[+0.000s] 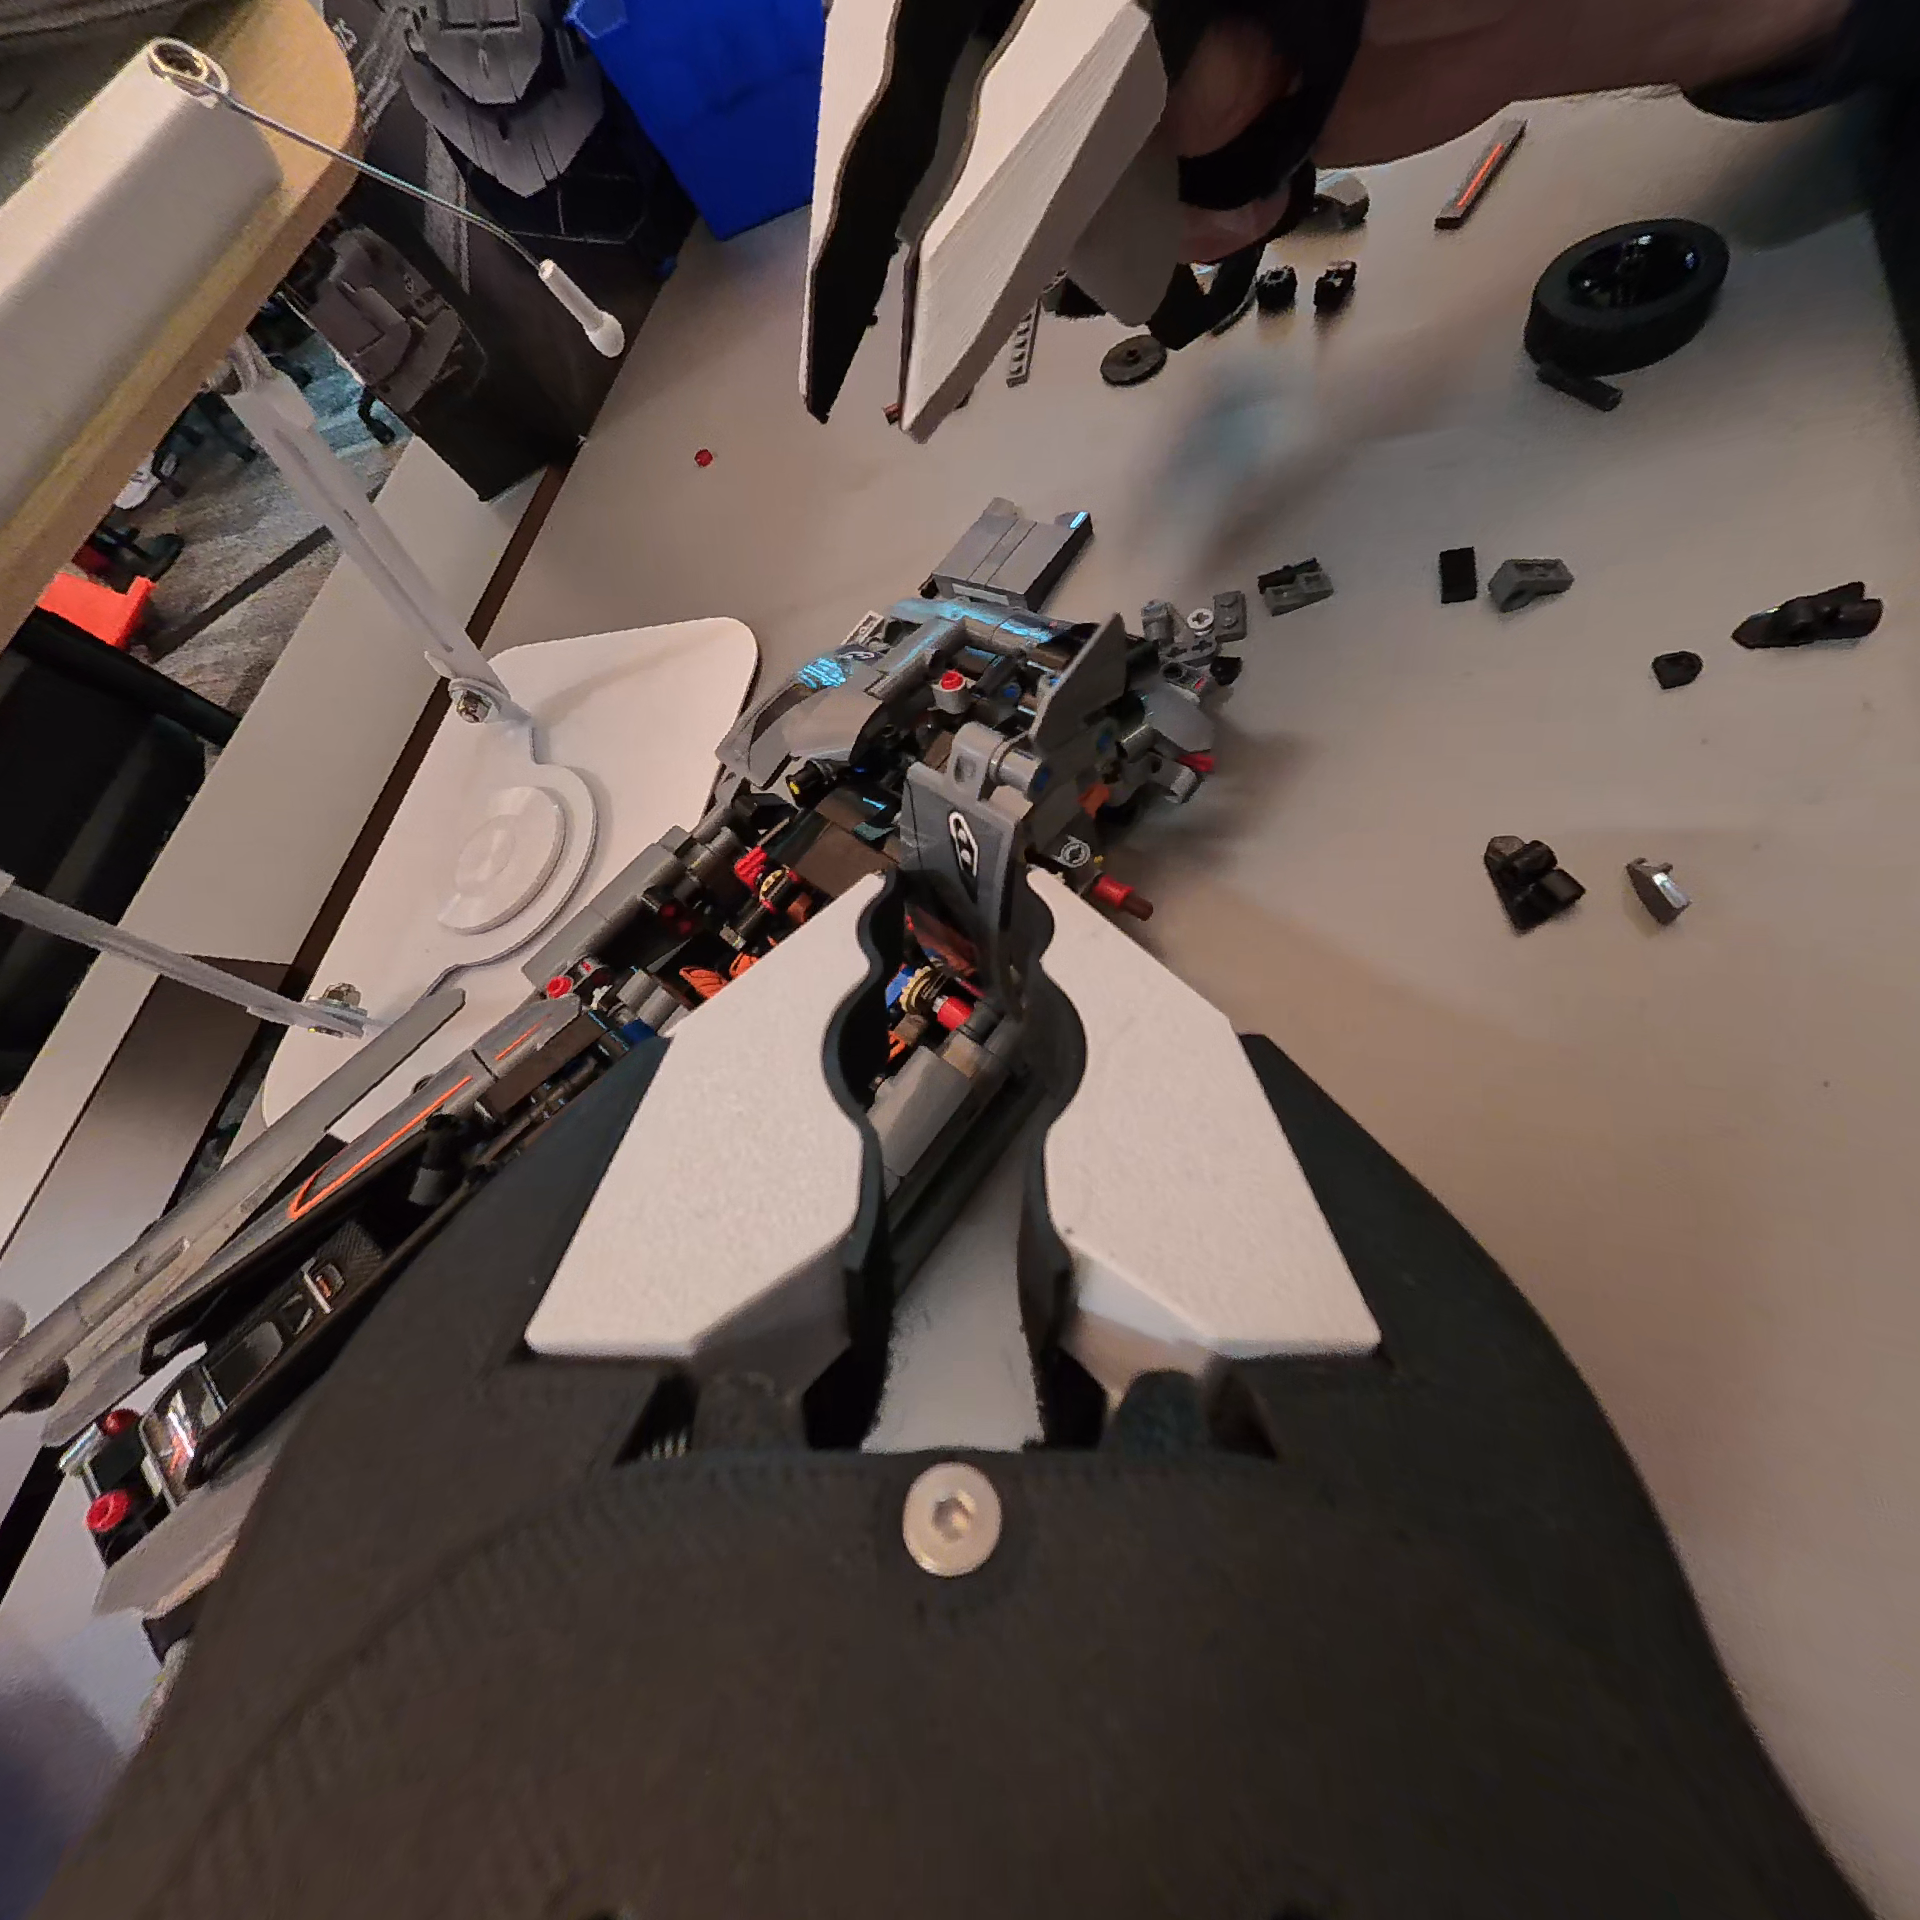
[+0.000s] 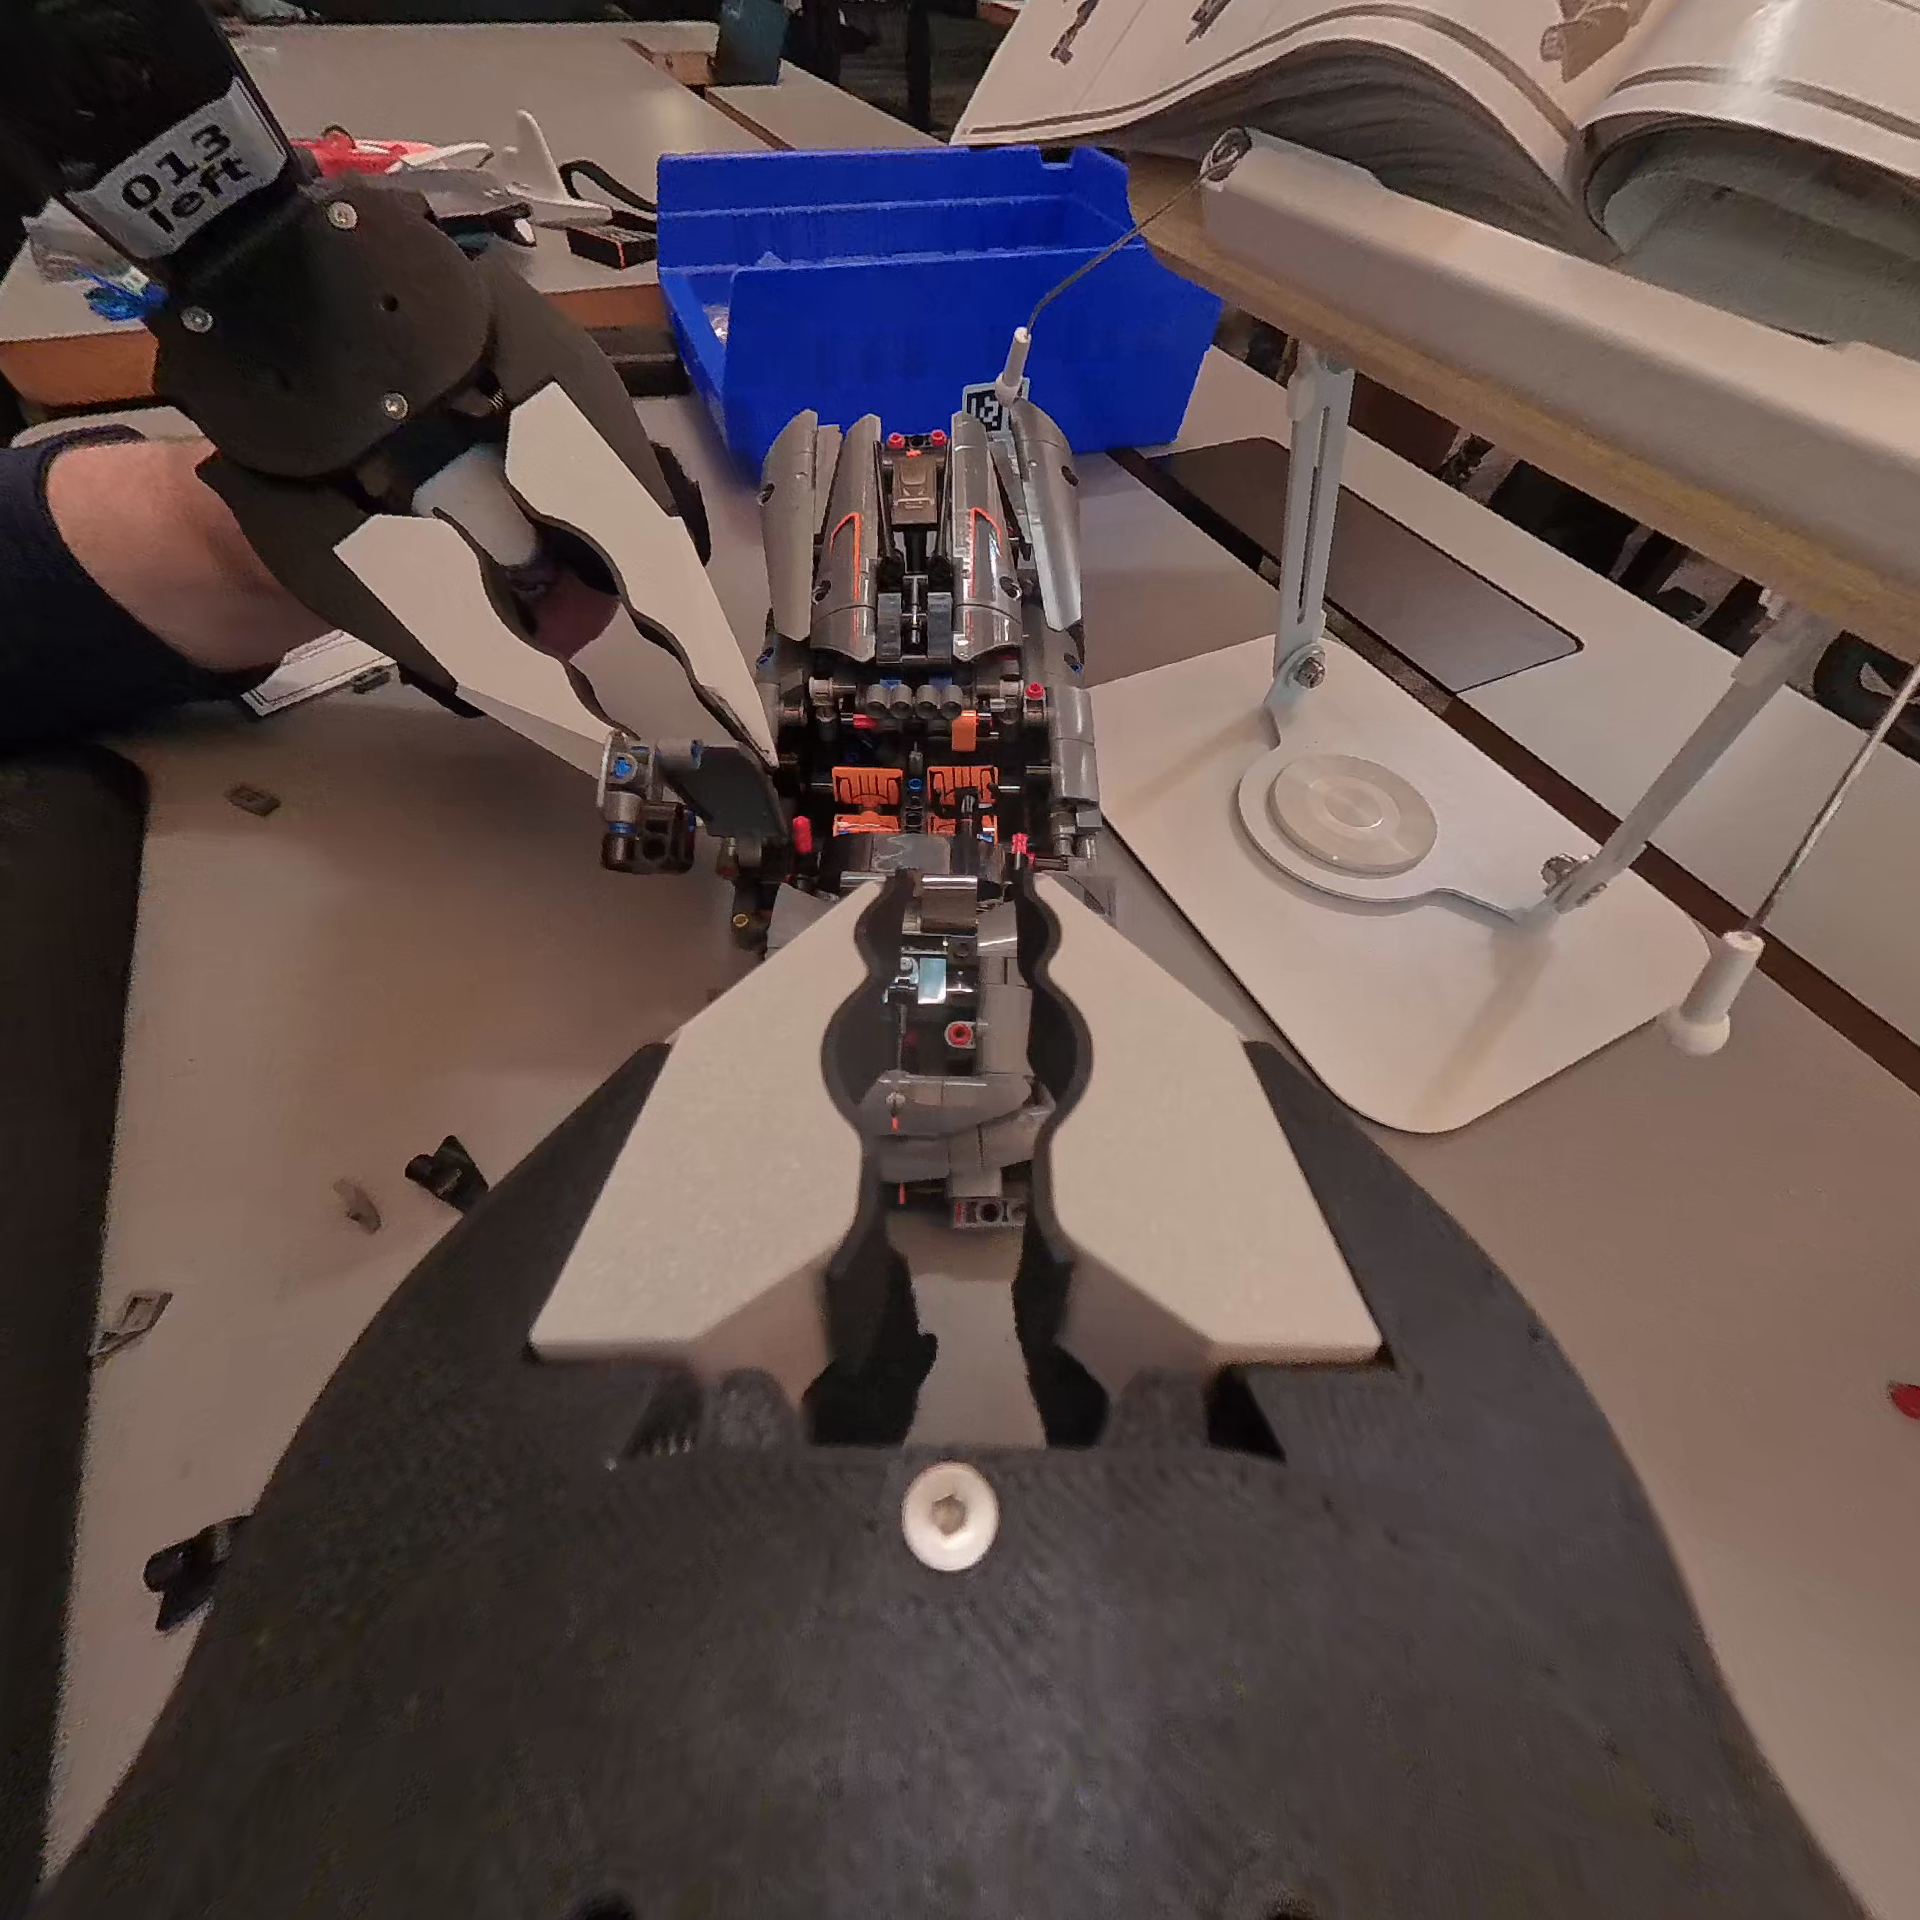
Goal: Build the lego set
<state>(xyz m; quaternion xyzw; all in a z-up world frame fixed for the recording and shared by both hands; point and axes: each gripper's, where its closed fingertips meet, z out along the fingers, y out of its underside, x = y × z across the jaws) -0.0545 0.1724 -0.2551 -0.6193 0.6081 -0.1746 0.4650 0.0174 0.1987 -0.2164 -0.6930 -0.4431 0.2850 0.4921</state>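
A grey, black and orange lego car lies on the white table, also seen from its nose in the right wrist view. My left gripper is shut on a grey hinged door panel at the car's side. From the right wrist view the left gripper reaches in from the upper left onto that panel. My right gripper is slightly open and empty. It hovers over the car's front end and shows at the top of the left wrist view.
Loose black and grey pieces and a black wheel lie to the car's right. A blue bin stands behind the car. A white stand's base, holding an open instruction book, sits on the other side. A red stud lies near the table edge. Spacing between my two grippers at the tips: around 9 cm. My right tips are roughly 20 cm from the black wheel.
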